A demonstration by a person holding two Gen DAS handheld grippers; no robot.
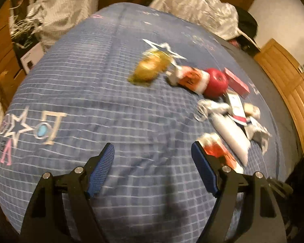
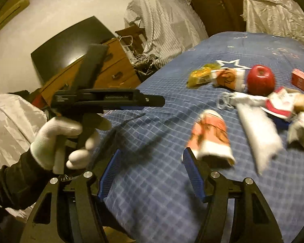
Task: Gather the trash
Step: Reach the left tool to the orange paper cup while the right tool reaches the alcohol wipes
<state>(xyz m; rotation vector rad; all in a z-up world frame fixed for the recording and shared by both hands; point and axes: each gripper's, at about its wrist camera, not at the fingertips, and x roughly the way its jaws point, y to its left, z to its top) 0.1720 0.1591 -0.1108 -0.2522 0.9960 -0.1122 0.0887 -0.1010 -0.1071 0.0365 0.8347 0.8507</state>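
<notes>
Trash lies on a blue checked bedspread. A yellow wrapper, an orange-and-white wrapper, a red apple, a red box, a white packet and crumpled papers lie at the right. Another orange-and-white wrapper lies just past my left gripper's right finger. My left gripper is open and empty above the bedspread. My right gripper is open and empty; the orange wrapper lies just ahead of its right finger. The left gripper shows side-on, held by a white-gloved hand.
A wooden dresser with a black screen stands left of the bed. Cloth-covered heaps and a tangle of white cables are behind it. A wooden panel runs along the bed's right side. A cardboard box sits left.
</notes>
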